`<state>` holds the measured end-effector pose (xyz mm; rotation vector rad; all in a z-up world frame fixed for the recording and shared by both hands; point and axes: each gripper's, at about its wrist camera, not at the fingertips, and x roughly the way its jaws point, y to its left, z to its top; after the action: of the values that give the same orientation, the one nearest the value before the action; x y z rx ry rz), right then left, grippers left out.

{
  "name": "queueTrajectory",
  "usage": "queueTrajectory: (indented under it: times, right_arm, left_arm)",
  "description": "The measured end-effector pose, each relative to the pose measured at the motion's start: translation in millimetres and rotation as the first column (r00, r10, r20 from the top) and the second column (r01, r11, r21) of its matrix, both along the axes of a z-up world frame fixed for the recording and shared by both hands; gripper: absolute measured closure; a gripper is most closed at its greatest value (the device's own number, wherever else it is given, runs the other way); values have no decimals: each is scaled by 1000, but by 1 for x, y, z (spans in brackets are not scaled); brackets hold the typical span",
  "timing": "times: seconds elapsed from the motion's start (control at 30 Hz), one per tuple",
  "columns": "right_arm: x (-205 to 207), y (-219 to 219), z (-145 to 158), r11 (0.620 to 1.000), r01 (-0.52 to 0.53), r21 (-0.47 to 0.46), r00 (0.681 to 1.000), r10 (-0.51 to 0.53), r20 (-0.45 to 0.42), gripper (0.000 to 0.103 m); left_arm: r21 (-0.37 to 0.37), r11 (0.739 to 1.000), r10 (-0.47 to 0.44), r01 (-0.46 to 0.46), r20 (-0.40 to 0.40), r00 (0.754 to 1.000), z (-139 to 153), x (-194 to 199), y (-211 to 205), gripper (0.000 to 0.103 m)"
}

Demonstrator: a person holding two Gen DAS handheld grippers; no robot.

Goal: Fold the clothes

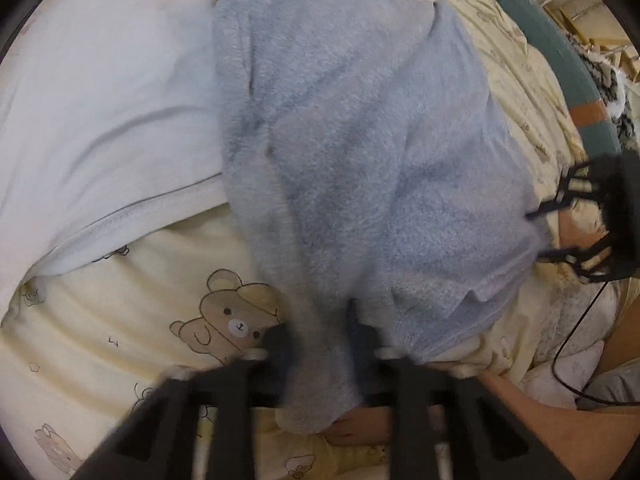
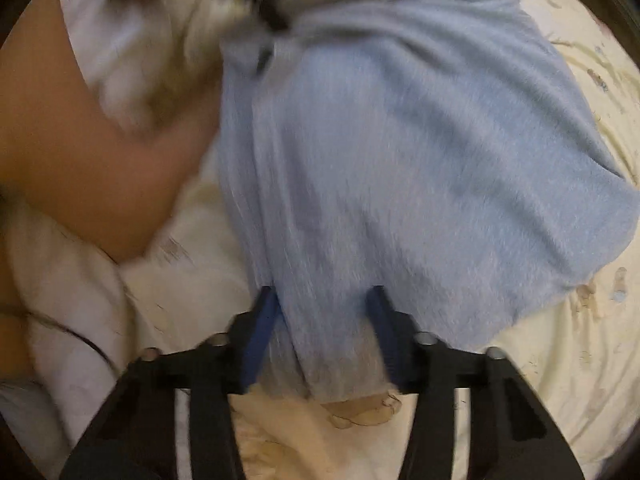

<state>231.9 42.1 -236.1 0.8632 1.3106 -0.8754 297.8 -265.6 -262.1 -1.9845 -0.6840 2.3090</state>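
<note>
Both the left gripper [image 1: 320,340] and right gripper [image 2: 324,312] pinch the blue garment's [image 1: 360,140] near edge, folding barely begun.

The fuzzy pale-blue fleece garment [image 1: 360,160] filling the centre of both views has a soft, matt, napped pile. Beneath it, the cream cotton bedsheet printed with brown bears [image 1: 120,320] looks smooth, matt and lightly creased. At upper left of the left wrist view, a white cloth piece with a stitched hem [image 1: 100,120] is smooth and matt. The black plastic gripper frame [image 2: 200,400] at the bottom of the right wrist view is matt, with dull metal pins and blue pads [image 2: 260,336].
</note>
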Motion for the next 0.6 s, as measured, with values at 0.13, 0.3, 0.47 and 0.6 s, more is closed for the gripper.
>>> queueTrajectory:
  times: [0.13,0.3,0.47,0.6]
  right_arm:
    - [-3,15,16,995,-90,-38,996,89,-32,94]
    - [-12,32,56,979,-193,-61,981,190,-40,94]
    - [-19,32,25,978,-165,129,983,152,99,94]
    - [-35,28,11,975,-96,201,980,58,190,94]
  left_arm:
    - [31,999,30,-31,7,1000,-2,4,-6,97]
    - [98,992,84,-82,-11,996,7,14,-17,97]
    - [68,998,0,-10,144,990,-21,18,-2,94]
    - [-7,997,-74,76,179,981,-15,20,-1,84]
